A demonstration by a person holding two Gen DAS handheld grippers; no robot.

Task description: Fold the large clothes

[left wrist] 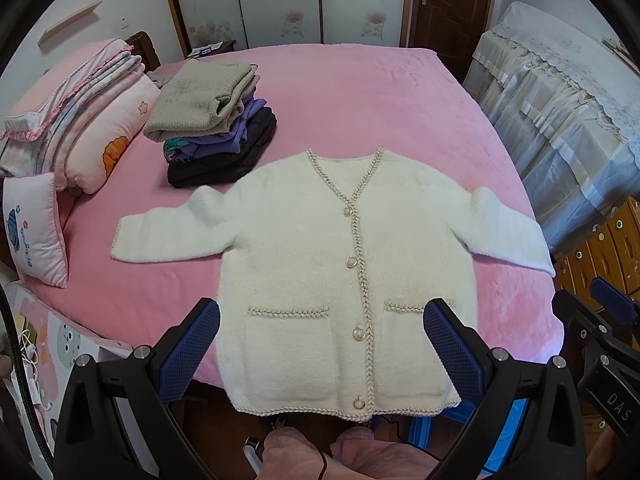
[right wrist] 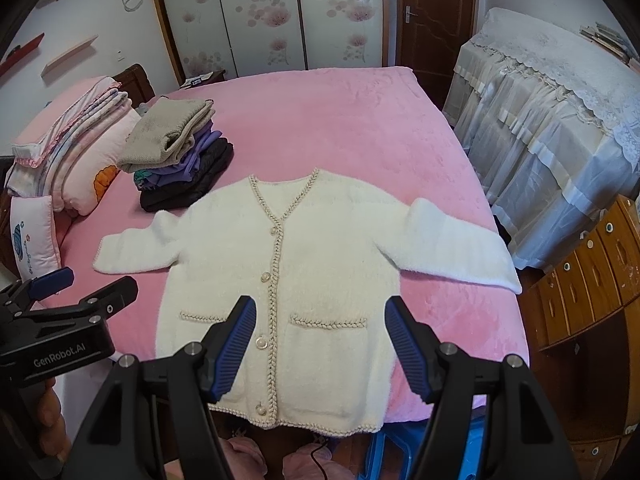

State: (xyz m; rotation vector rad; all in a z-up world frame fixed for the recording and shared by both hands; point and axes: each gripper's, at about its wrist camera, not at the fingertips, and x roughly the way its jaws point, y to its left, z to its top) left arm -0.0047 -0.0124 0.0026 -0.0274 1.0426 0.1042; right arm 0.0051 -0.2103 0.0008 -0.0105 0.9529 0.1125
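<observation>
Grippers first: the left gripper (left wrist: 321, 330) and right gripper (right wrist: 321, 334) hover with blue-padded fingers spread wide, holding nothing. Beyond them, a fluffy cream button-front cardigan (left wrist: 328, 264) lies flat, sleeves outstretched, on the pink bed (left wrist: 360, 96). Farther left sits a stack of folded clothes (left wrist: 212, 124).
</observation>
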